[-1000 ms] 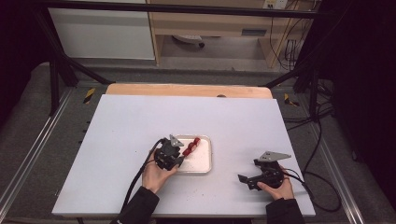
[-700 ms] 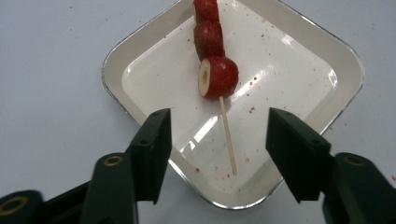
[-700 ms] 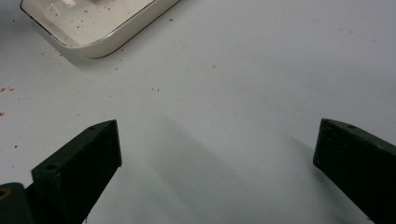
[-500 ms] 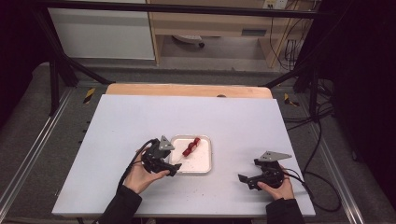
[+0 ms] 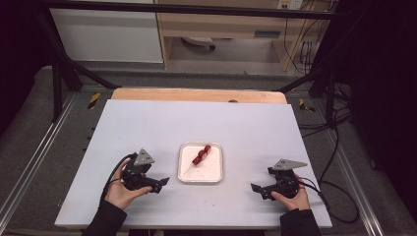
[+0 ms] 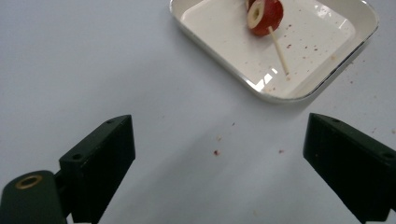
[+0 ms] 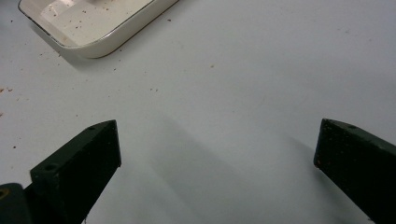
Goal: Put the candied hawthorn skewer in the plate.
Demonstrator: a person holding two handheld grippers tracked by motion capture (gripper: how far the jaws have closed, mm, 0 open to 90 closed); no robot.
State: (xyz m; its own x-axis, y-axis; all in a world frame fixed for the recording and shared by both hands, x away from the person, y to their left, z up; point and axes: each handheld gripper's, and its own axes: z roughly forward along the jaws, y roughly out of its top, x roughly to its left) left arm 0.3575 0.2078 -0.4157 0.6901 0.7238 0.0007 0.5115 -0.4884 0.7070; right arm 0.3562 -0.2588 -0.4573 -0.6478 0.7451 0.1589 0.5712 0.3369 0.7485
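Beyond the left gripper (image 5: 156, 181) (jaws just opened, empty), skewer (image 5: 200, 156) lies apart.

Left hand (image 5: 119, 189) comes in from the bottom edge in a dark sleeve, gripping the black two-jaw left tool (image 5: 156, 182) with a grey three-cornered plate on top. Tool lies low and about level over the desk, nose pointing toward the middle. Its jaws have just been opening and now stand wide apart with nothing between them, as the left gripper view also shows. Right hand (image 5: 290, 199), also dark-sleeved, holds the matching black right tool (image 5: 259, 190) low, nose pointing inward toward the left tool. Jaws wide apart, nothing between. The two hands are well apart.
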